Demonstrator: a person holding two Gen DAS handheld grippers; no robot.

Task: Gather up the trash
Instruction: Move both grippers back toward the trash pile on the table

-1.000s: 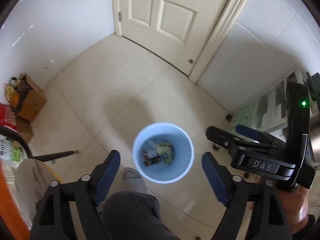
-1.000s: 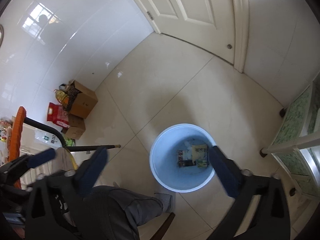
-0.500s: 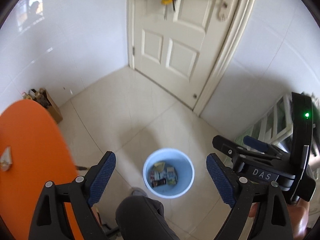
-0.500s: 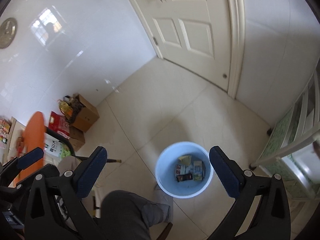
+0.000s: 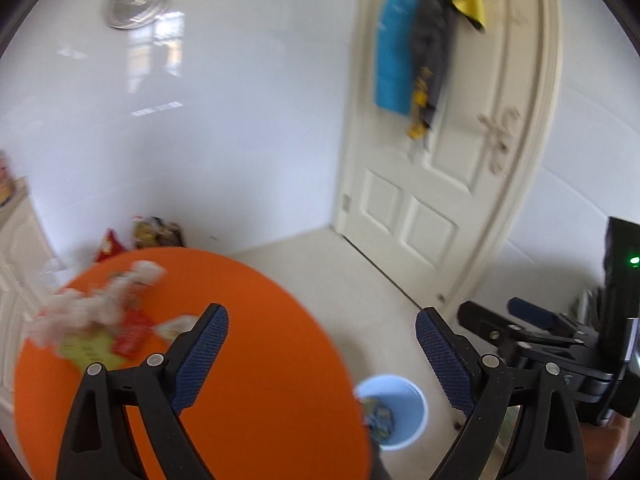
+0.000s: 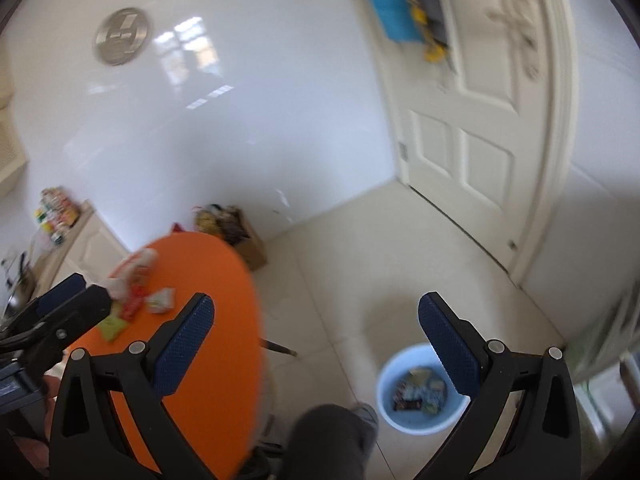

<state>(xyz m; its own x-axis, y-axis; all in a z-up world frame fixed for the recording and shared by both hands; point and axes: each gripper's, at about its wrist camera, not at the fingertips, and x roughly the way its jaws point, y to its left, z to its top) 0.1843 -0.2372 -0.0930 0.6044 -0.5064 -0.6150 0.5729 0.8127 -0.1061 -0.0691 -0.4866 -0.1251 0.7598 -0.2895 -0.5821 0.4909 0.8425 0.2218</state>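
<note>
A light blue bin (image 5: 394, 414) (image 6: 420, 390) stands on the tiled floor with several wrappers inside. On the round orange table (image 5: 248, 360) (image 6: 208, 320) lie several pieces of trash (image 5: 100, 320) (image 6: 136, 300): white crumpled paper, red and green wrappers, all blurred. My left gripper (image 5: 322, 342) hangs over the table's near right edge, its jaws opening with nothing between them. My right gripper (image 6: 316, 332) is open and empty above the floor between table and bin. The right gripper's body (image 5: 560, 344) shows at the left wrist view's right edge.
A white panelled door (image 5: 440, 160) with blue, grey and yellow cloths hung on it stands behind. A cardboard box (image 6: 244, 240) with bags sits by the wall past the table. A person's dark trouser leg (image 6: 332, 440) is below, beside the bin. A cream cabinet (image 6: 80, 248) stands left.
Both grippers have risen and swung left, away from the bin. The orange table with its trash has come into view, and the bin has slid to the lower right.
</note>
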